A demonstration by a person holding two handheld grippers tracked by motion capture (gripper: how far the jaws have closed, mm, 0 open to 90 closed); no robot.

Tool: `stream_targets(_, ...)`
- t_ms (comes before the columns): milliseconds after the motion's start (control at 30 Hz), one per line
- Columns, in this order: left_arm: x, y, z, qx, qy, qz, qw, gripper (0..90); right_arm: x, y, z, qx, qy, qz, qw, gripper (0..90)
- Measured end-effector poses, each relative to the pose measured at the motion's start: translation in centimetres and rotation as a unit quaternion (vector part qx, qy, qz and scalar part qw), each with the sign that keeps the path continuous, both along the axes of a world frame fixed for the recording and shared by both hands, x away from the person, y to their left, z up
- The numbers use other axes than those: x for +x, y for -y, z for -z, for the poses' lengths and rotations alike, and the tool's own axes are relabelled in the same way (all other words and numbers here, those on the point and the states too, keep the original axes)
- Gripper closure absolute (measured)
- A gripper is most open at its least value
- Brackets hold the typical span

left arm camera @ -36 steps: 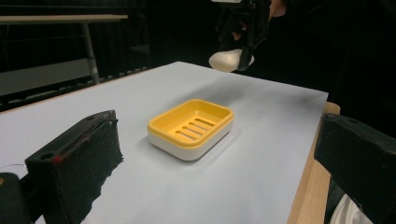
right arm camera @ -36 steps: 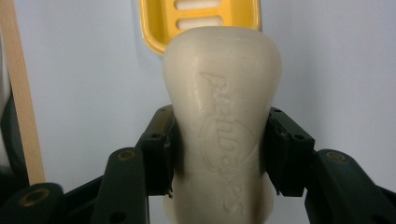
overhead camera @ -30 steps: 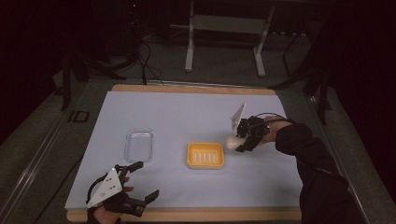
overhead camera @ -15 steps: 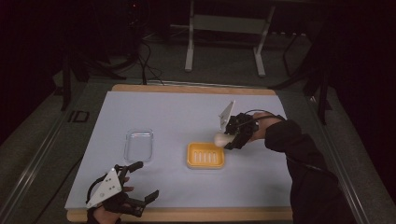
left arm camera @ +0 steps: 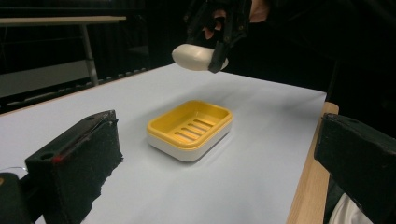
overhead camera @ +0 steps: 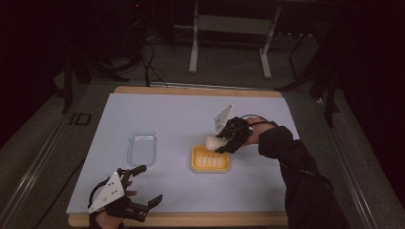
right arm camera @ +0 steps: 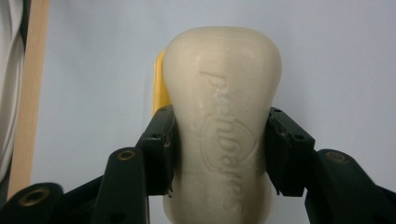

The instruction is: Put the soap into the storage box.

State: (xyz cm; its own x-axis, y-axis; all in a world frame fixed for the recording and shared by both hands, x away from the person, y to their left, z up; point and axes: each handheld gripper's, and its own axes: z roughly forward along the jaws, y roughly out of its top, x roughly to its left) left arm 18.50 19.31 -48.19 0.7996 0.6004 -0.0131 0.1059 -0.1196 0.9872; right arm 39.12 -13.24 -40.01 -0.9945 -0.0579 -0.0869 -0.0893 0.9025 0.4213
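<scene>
A cream bar of soap (right arm camera: pixel 222 121) with embossed lettering sits clamped between the black jaws of my right gripper (right arm camera: pixel 218 149). From above, the soap (overhead camera: pixel 213 141) hangs just over the far edge of a yellow soap dish (overhead camera: pixel 210 160) near the middle of the white table mat, with the right gripper (overhead camera: pixel 224 143) behind it. The left gripper view has the soap (left arm camera: pixel 196 57) in the air beyond the dish (left arm camera: pixel 190 129). My left gripper (overhead camera: pixel 145 187) rests open near the front left edge, nothing between its jaws.
A clear plastic lid or tray (overhead camera: pixel 142 149) lies left of the dish. The wooden table edge (overhead camera: pixel 181 219) runs along the front. A metal stand (overhead camera: pixel 229 28) and cables lie on the dark floor beyond the table.
My right gripper has carried the soap leftward, from beside the dish's right end to above its far edge. The left gripper has stayed put.
</scene>
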Motion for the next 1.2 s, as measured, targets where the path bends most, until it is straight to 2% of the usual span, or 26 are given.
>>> stream_targets(200, 0.0, 0.0, 0.0, 0.0, 0.0, 0.0, 1.0, 0.7, 0.1, -0.6, 1.0, 0.017, 0.005, 0.002, 0.9998, 49.7)
stream_targets(467, 0.0, 0.0, 0.0, 0.001, 0.0, 0.001, 1.0, 0.7, 0.3, -0.7, 2.7, 0.026, -0.007, -0.001, 0.9996, 49.7)
stream_targets(733, 0.0, 0.0, 0.0, 0.002, 0.0, 0.002, 1.0, 0.7, 0.3, -0.9, 4.9, 0.024, -0.019, -0.019, 0.9994, 49.7)
stream_targets(900, 0.0, 0.0, 0.0, 0.003, 0.0, 0.002, 1.0, 0.7, 0.5, -0.8, 5.8, 0.027, -0.022, -0.017, 0.9992, 49.7)
stream_targets(933, 0.0, 0.0, 0.0, 0.003, 0.0, 0.003, 1.0, 0.7, 0.7, -0.8, 6.5, 0.023, -0.027, -0.01, 0.9993, 49.6)
stream_targets(1067, 0.0, 0.0, 0.0, 0.004, 0.0, 0.003, 1.0, 0.7, 0.8, -0.9, 7.7, 0.015, -0.03, -0.009, 0.9994, 49.7)
stream_targets(1133, 0.0, 0.0, 0.0, 0.004, 0.0, 0.003, 1.0, 0.7, 1.0, -1.0, 8.3, 0.015, -0.039, -0.009, 0.9991, 49.6)
stream_targets(1200, 0.0, 0.0, 0.0, 0.004, 0.001, 0.003, 1.0, 0.7, 1.0, -1.1, 8.7, 0.017, -0.039, -0.01, 0.9991, 49.6)
